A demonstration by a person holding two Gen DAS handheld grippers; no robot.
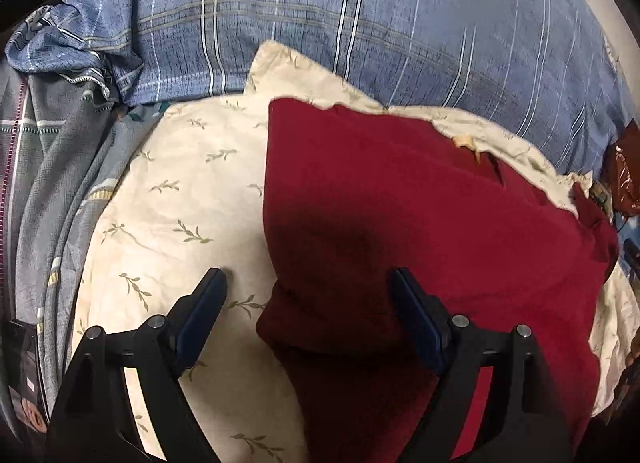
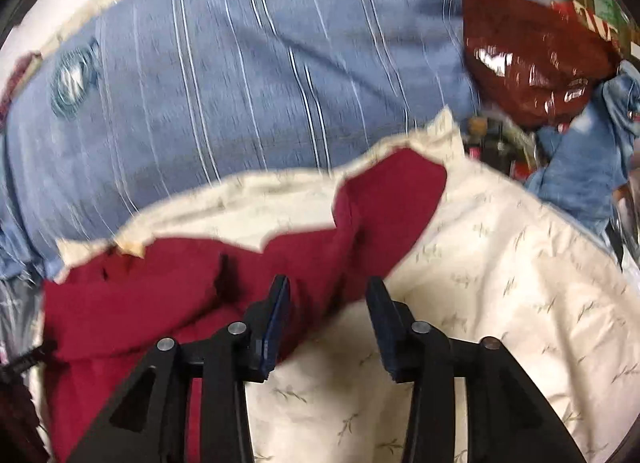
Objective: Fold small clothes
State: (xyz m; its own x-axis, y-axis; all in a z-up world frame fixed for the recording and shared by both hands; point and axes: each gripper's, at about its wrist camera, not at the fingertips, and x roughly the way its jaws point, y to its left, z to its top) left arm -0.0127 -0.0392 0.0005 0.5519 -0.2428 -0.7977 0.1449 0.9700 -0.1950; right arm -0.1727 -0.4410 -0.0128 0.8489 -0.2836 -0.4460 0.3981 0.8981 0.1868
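A dark red garment (image 1: pixel 420 215) lies spread on a cream leaf-print cloth (image 1: pixel 168 199). My left gripper (image 1: pixel 308 283) is open, its fingers straddling the garment's near left edge, one finger over the cream cloth and one over the red fabric. In the right wrist view the same red garment (image 2: pixel 168 291) lies at left with a rumpled sleeve-like part (image 2: pixel 384 199) reaching up to the right. My right gripper (image 2: pixel 328 291) is open just above the garment's right edge, holding nothing. That view is motion-blurred.
A blue striped quilt (image 1: pixel 360 23) lies behind the cream cloth. Grey patterned bedding (image 1: pixel 48 183) is bunched at left. A shiny brown-red bag (image 2: pixel 532 59) and blue denim cloth (image 2: pixel 580 167) lie at the right, beyond the cream cloth (image 2: pixel 500 283).
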